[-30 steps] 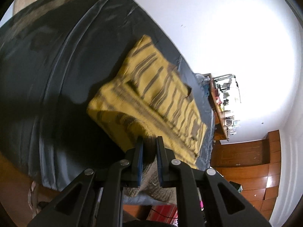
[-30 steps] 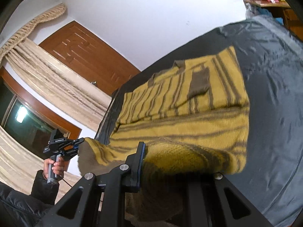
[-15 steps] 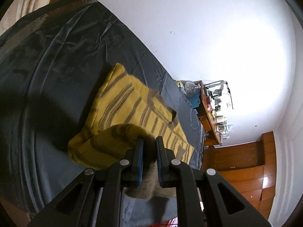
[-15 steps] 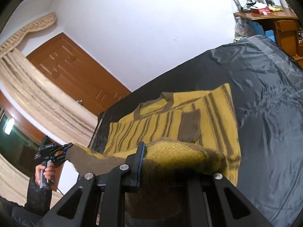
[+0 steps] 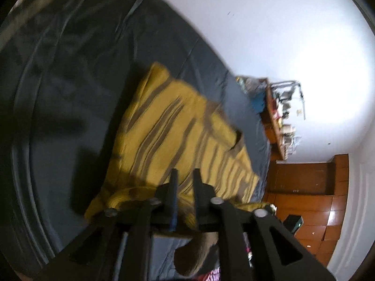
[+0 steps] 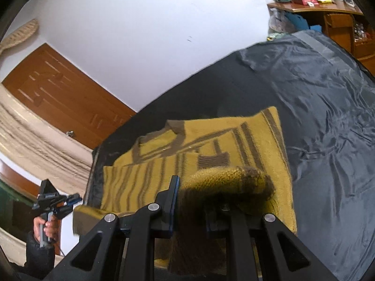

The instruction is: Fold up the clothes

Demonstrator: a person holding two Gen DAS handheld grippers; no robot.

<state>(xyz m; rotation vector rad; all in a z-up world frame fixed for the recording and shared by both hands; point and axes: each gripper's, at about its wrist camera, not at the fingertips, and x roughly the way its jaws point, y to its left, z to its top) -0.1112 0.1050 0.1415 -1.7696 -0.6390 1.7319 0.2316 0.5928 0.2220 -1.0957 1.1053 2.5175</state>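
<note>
A mustard-yellow sweater with brown stripes (image 5: 173,131) lies on a dark grey bed sheet (image 5: 70,70). My left gripper (image 5: 185,187) is shut on the sweater's near hem, with a brown cuff hanging below it. In the right wrist view the sweater (image 6: 211,149) lies collar away from me. My right gripper (image 6: 199,187) is shut on a thick bunched fold of the sweater, which hides its right finger. Both hold the near edge lifted over the body.
The dark sheet (image 6: 328,117) covers the bed to the right. A wooden desk with clutter (image 6: 311,2) stands past the far corner. A wooden door (image 6: 58,93) and beige curtain (image 6: 35,135) are at left. The other hand-held gripper (image 6: 54,199) shows at lower left.
Both grippers have carried the sweater's near edge forward over its body, and more of the sweater is now covered by the fold. Both stay shut on the cloth.
</note>
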